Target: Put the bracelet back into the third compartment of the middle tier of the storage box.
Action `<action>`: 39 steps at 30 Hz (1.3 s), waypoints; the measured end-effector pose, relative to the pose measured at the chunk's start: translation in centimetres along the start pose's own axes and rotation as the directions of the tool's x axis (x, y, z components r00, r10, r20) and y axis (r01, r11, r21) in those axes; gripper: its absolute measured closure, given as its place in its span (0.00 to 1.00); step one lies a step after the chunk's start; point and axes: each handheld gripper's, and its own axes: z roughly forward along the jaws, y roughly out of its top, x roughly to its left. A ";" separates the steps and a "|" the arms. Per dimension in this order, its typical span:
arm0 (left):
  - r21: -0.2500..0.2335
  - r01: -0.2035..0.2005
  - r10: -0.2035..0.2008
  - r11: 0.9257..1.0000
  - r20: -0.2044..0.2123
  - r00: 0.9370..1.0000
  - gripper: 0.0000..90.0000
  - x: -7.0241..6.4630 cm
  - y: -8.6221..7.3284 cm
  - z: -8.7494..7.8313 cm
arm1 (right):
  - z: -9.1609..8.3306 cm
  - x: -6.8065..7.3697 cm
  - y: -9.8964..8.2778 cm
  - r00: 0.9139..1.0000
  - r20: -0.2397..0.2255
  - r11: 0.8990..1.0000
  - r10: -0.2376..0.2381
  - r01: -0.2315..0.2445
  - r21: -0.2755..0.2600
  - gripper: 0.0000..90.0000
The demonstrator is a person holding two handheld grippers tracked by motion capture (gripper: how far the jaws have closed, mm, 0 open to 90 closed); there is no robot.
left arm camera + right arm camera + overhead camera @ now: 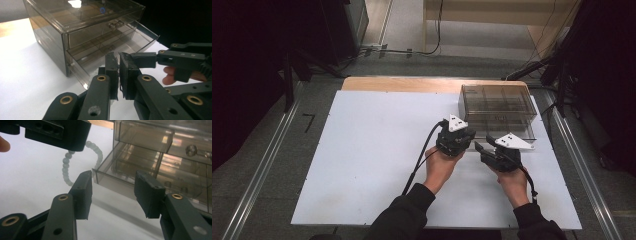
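the left tool [460, 141] is nearest in its own view, its two black jaws pressed almost together on a thin strand whose frayed ends stick out between the pads. in the right tool view a string of pale, round, translucent beads [67, 167] hangs in a loop from under that left tool, dangling above the white tabletop [362, 150] just beside the front corner of the pulled-out drawer. the right tool [112, 193] has its jaws spread partway with nothing between them, no pad touching anything; the bead loop and the drawer corner sit beyond the gap. in the high view both tools are held side by side near the right middle of the tabletop, each in a hand coming from a dark sleeve. just behind them stands a smoky transparent plastic drawer box [497, 102], its lowest drawer [110, 50] drawn out toward the tools and the upper drawer closed. past the box runs a pale wooden strip [402, 83] along the tabletop's far edge.
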 end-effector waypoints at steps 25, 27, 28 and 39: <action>-0.017 -0.009 0.010 1.000 0.045 0.999 0.95 -1.0 0.7 -0.8 | 0.1 0.0 1.1 1.000 -0.003 0.996 0.030 -0.030 -0.081 0.92; -0.016 -0.008 0.009 1.000 0.045 0.999 0.95 -0.9 0.6 -0.8 | 0.1 0.0 1.2 0.999 0.000 0.996 0.032 -0.032 -0.082 0.92; -0.013 0.001 0.000 1.000 0.043 0.999 0.95 -0.8 0.6 -0.7 | 0.0 -0.1 1.2 0.999 -0.002 0.996 0.033 -0.033 -0.083 0.92; -0.020 0.008 -0.007 1.000 0.042 0.999 0.85 -0.5 0.4 -0.7 | -0.4 -0.6 1.4 0.999 0.014 0.993 0.049 -0.047 -0.110 0.92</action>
